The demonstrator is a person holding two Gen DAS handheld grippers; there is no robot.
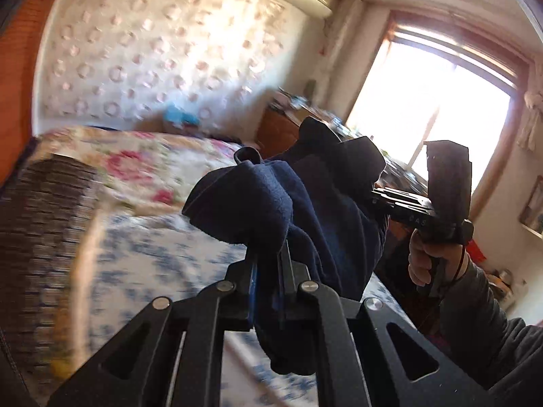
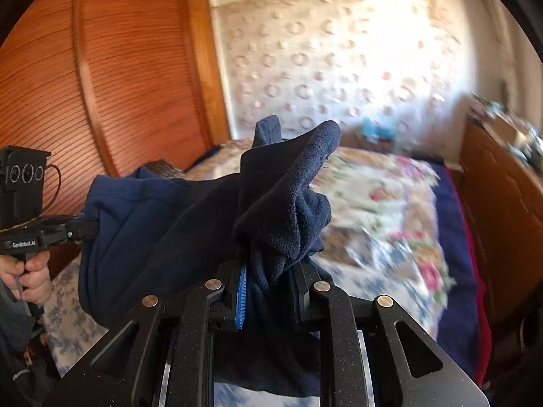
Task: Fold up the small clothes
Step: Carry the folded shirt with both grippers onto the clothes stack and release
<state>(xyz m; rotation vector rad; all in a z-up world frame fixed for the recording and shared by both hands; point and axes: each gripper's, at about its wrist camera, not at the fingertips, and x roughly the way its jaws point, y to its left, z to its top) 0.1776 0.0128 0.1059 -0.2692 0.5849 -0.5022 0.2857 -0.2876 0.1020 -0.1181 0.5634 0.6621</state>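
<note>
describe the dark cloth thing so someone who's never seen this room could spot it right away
Start at the bed with the flowered cover, below the wallpapered wall. Above it, two black tongs are held up, the left tongs and the right tongs. Bunched in both is the navy fleece garment, plain dark blue against the flowered bedding.

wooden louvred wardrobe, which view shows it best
The right wrist view: the wooden louvred wardrobe fills its upper left, slats sharp, behind the navy garment. The left wrist view catches only an orange sliver at its left edge.
</note>
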